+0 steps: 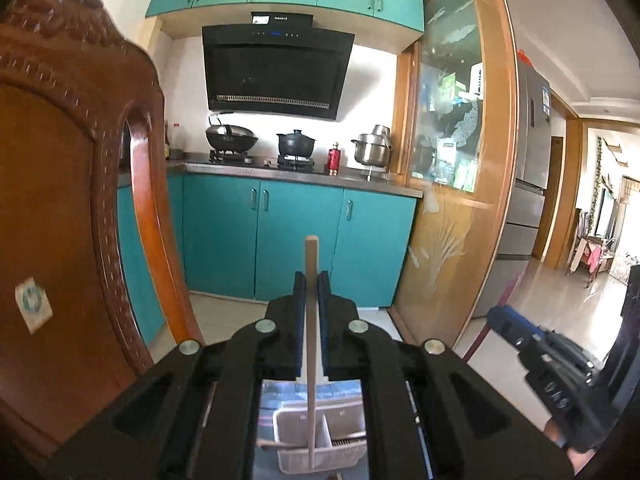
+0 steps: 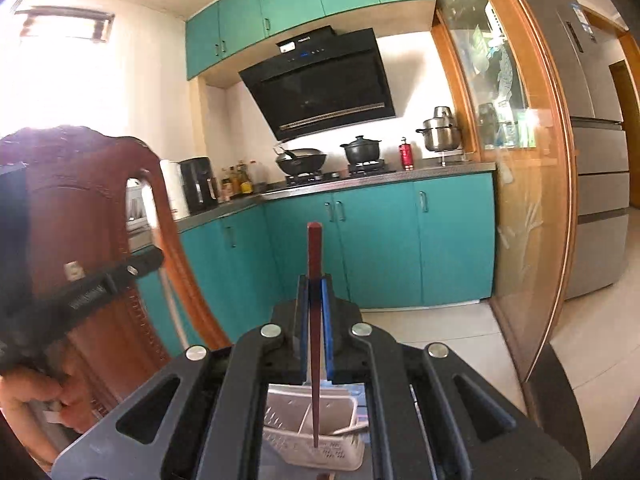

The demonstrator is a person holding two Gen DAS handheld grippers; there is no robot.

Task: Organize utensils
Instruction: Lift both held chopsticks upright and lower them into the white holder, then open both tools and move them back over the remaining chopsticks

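My left gripper (image 1: 311, 280) is shut on a pale wooden chopstick (image 1: 311, 320) held upright; its lower end hangs over a white divided utensil basket (image 1: 292, 428) seen through the gripper frame. My right gripper (image 2: 314, 282) is shut on a dark red chopstick (image 2: 314, 300), also upright, its tip down inside the same white perforated basket (image 2: 280, 416). The right gripper also shows at the lower right of the left wrist view (image 1: 516, 326). Another pale utensil lies in the basket (image 1: 280, 445).
A carved wooden chair back (image 1: 72, 200) stands close on the left, and also shows in the right wrist view (image 2: 92, 240). Teal kitchen cabinets (image 1: 296, 240), a stove with pots (image 1: 296, 144), a glass sliding door (image 1: 448, 200) and a fridge (image 2: 592, 160) lie ahead.
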